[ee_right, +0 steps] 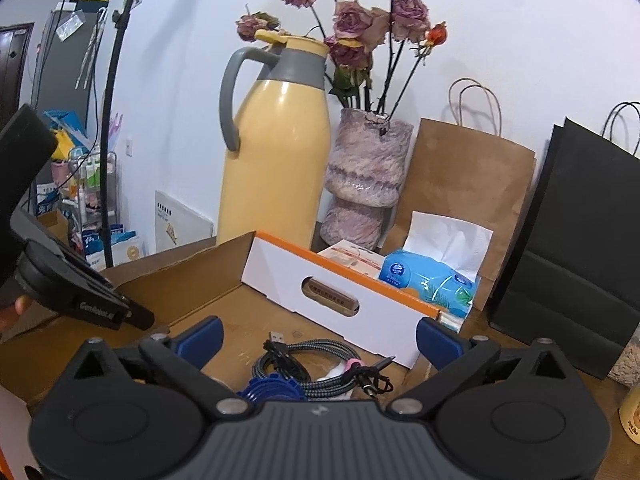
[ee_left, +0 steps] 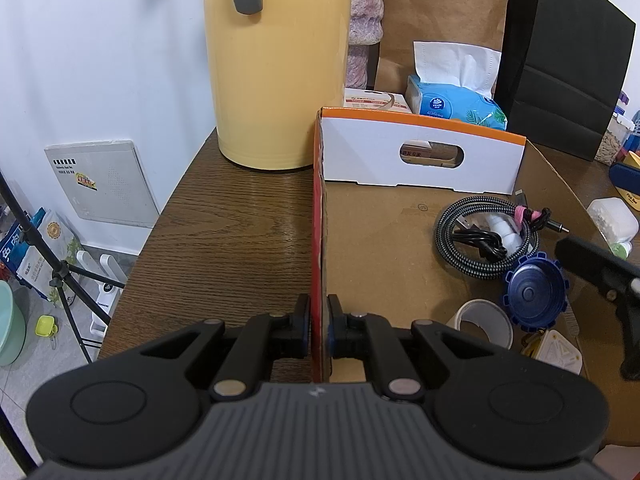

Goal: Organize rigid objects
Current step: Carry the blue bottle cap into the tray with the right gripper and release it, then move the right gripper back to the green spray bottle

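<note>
Centrally, one cardboard box (ee_left: 384, 216) on wooden table (ee_left: 240, 232), open top. Behind box: one yellow jug (ee_left: 276, 64), one pink vase (ee_right: 366, 184), two paper bags, one brown (ee_right: 468, 184), one black (ee_left: 560, 64), one tissue pack (ee_left: 452, 104). Inside box: one braided cable coil (ee_left: 486, 236), one tape roll (ee_left: 486, 320), one blue cap (ee_left: 534, 294). Left gripper (ee_left: 319, 326) clamped tight on box side wall. Right gripper (ee_right: 318, 338) spread wide above cable coil, holding nothing.
</note>
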### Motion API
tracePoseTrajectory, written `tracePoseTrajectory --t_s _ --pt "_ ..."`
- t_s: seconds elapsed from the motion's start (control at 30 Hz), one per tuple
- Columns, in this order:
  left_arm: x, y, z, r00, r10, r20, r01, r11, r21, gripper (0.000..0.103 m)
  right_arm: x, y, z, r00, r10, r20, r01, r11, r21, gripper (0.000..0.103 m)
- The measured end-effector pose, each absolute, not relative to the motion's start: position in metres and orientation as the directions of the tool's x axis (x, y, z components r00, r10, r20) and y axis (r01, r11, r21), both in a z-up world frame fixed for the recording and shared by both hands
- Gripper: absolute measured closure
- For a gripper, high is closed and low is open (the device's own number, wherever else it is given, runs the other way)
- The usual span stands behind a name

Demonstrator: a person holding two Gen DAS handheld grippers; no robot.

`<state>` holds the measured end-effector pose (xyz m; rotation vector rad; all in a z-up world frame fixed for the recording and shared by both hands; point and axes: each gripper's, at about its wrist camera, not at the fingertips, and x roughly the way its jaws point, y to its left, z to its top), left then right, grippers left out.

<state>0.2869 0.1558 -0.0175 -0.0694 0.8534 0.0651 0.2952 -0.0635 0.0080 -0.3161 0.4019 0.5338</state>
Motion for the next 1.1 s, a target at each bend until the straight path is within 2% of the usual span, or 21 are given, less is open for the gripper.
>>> tracePoseTrajectory --t_s 0.47,0.83,1.1 --pt "0.287 0.155 -0.017 0.657 0.029 -0.754 -0.085 0.996 -0.036 0.094 0.297 -0.105 0.016 0.835 0.365 -0.412 -0.457 0.877 -0.148 0.0" --pt "0.287 0.156 -0.017 0.657 0.028 -0.753 -0.085 0.996 -0.037 0.094 0.307 -0.171 0.001 0.868 0.211 -0.449 -0.299 0.945 -0.135 0.0" --pt "0.286 0.155 -0.018 0.658 0.03 -0.752 -0.084 0.996 -0.035 0.094 0.316 -0.199 -0.03 0.834 0.143 -0.533 -0.24 0.964 -0.117 0.0"
